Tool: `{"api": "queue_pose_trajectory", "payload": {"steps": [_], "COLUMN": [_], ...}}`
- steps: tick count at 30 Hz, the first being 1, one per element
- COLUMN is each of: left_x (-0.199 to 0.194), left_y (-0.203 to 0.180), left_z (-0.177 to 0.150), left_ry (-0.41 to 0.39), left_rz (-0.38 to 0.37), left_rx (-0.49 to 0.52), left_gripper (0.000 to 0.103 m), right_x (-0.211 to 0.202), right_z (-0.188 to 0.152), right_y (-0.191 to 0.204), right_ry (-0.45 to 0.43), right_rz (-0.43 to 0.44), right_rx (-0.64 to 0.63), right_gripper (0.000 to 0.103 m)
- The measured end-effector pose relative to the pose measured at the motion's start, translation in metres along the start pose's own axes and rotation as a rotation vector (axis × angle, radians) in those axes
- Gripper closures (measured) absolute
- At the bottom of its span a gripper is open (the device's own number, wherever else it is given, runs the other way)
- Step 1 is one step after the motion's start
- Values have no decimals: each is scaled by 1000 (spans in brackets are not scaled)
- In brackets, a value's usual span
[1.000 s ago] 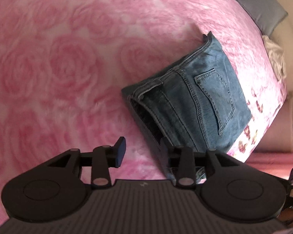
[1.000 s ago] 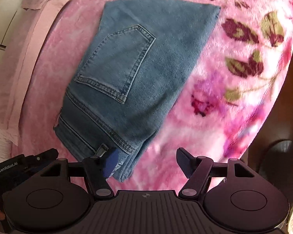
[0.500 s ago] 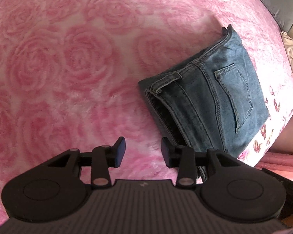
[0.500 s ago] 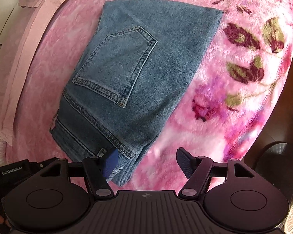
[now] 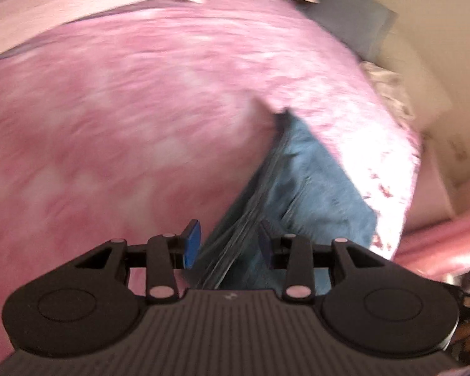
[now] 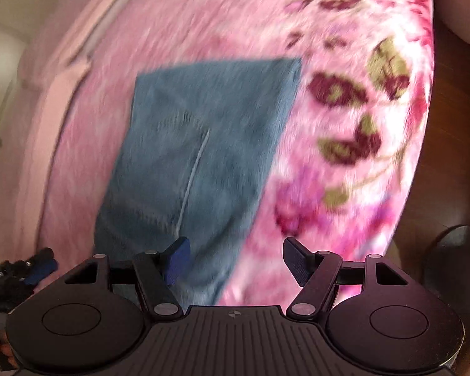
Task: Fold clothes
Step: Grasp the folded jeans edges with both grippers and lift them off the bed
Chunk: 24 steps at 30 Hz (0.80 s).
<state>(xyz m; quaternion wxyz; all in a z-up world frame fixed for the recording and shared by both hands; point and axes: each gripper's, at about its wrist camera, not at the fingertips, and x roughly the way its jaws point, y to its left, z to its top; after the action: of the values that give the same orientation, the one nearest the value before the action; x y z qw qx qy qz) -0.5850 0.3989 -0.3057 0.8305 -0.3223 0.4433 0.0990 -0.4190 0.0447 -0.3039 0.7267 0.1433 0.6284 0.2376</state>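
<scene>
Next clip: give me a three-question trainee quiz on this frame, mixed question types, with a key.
1. True or false: the folded jeans lie on a pink floral blanket.
2. Multiple choice: the right gripper has its jaws A) shut on denim, B) open and empty, C) out of view.
3. Fill in: in the left wrist view, the left gripper has its jaws open around the jeans' stacked ____.

Key: 1 true; 2 B; 3 edge.
</scene>
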Motion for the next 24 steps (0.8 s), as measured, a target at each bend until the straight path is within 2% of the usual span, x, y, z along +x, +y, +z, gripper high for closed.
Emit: {"api": "queue_pose_trajectory", "payload": {"steps": [4, 7, 12, 15, 19, 22, 24], "left_x": [65, 108, 149, 161, 173, 174, 170], "left_y": [10, 19, 38, 45, 39, 35, 38], "left_z": [29, 42, 47, 50, 57, 59, 57], "left_ry": [139, 227, 297, 309, 335, 349, 346], "left_rz": [-164, -206, -288, -338, -388, -407, -433], "left_rx": [-29, -66, -172, -207, -188, -150, -150], "left_gripper": [65, 65, 53, 52, 53, 57, 64], "right_x": [14, 25, 45, 49, 53, 56, 58], "right_z": [9, 12, 16, 12, 11, 11, 10], "right_y": [-10, -20, -38, -46, -47, -48, -49], "right_ry": [-60, -65, -75, -90, -101, -109, -115], "right_rz": [82, 116, 173, 214, 236, 252, 263], "right_rx": [102, 176, 297, 322, 315, 311, 308], "right_gripper": [34, 34, 34, 34, 34, 34, 37]}}
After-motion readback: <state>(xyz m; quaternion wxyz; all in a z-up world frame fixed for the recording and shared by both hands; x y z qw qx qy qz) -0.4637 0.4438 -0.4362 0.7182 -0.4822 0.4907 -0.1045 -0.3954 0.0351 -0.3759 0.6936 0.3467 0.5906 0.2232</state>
